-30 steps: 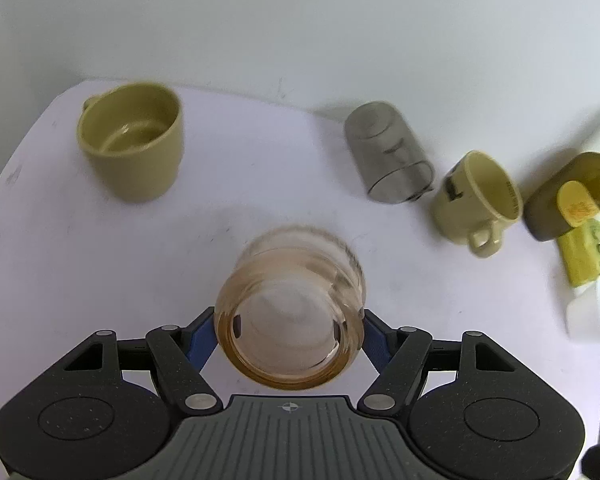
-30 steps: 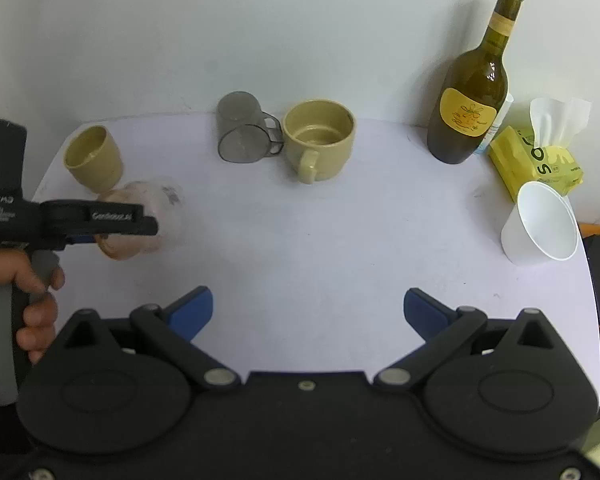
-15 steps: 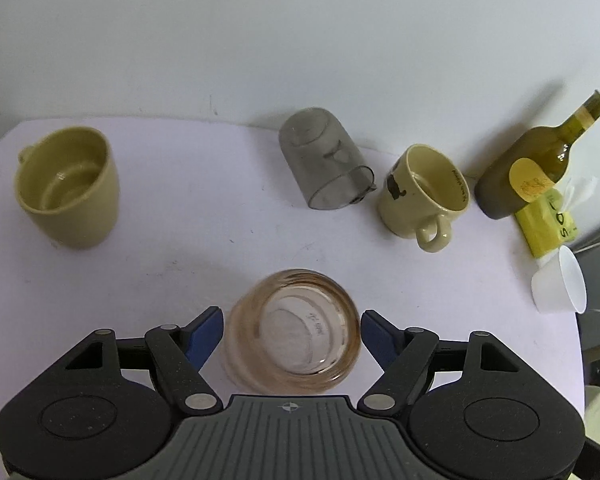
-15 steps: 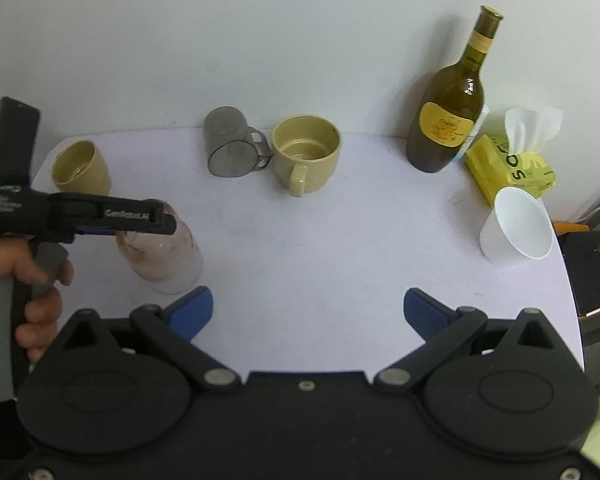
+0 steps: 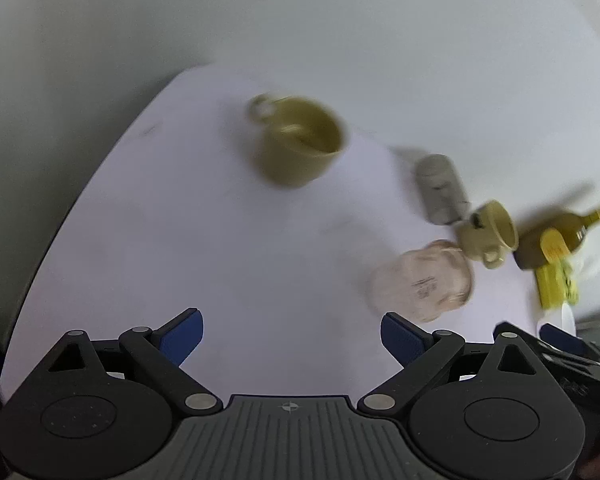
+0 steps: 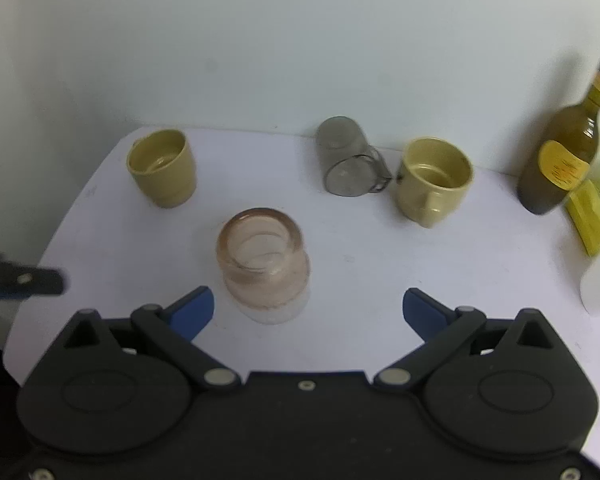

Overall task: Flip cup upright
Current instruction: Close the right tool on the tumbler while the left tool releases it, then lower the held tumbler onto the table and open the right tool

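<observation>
Just let go of the pink cup [image 6: 263, 265], now standing mouth up on the white table [image 6: 380, 264], at 10 o'clock of the right gripper [image 6: 307, 310]; left gripper [image 5: 291, 332] pulled away, both jaws wide apart, gripping nothing, so flip looks done

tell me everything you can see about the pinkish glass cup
The pinkish glass cup is clear, pink-tinted glass with a thick rounded rim, a slight waist below it and a wider body; faint print shows on its side in the left wrist view. It looks empty. It stands upright, mouth up, on the white table, near the front middle. Neither gripper touches it; it stands apart from the other cups.
</observation>
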{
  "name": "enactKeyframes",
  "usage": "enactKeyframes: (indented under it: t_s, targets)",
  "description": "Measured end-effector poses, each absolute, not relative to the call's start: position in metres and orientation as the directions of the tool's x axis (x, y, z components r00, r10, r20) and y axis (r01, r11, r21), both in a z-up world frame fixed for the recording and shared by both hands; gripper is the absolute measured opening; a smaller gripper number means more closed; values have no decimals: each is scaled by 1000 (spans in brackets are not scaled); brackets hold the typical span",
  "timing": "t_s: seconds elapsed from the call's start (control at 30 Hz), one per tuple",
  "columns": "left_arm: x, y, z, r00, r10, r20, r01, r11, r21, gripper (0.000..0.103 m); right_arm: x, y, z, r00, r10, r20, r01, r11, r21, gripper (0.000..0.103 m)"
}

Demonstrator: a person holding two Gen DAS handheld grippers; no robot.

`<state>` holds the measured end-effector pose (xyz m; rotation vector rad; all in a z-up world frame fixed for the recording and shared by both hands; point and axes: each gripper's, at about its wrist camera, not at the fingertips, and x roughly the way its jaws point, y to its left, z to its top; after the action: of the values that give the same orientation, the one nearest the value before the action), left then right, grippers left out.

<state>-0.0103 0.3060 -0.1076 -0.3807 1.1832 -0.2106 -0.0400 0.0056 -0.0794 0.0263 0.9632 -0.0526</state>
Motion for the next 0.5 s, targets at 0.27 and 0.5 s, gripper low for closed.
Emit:
enactKeyframes:
  t_s: [0.27,0.5]
  targets:
    - [-18,330,-97,434,-329,-839,-32,925,-379,96,-5,32,-106,575,-11,-818,14,1000,-3,91]
    - [-17,340,-90,475,-292,-830,-92,922,-377,97,27,29,-131,552,-52,-832,29,999,-44,71]
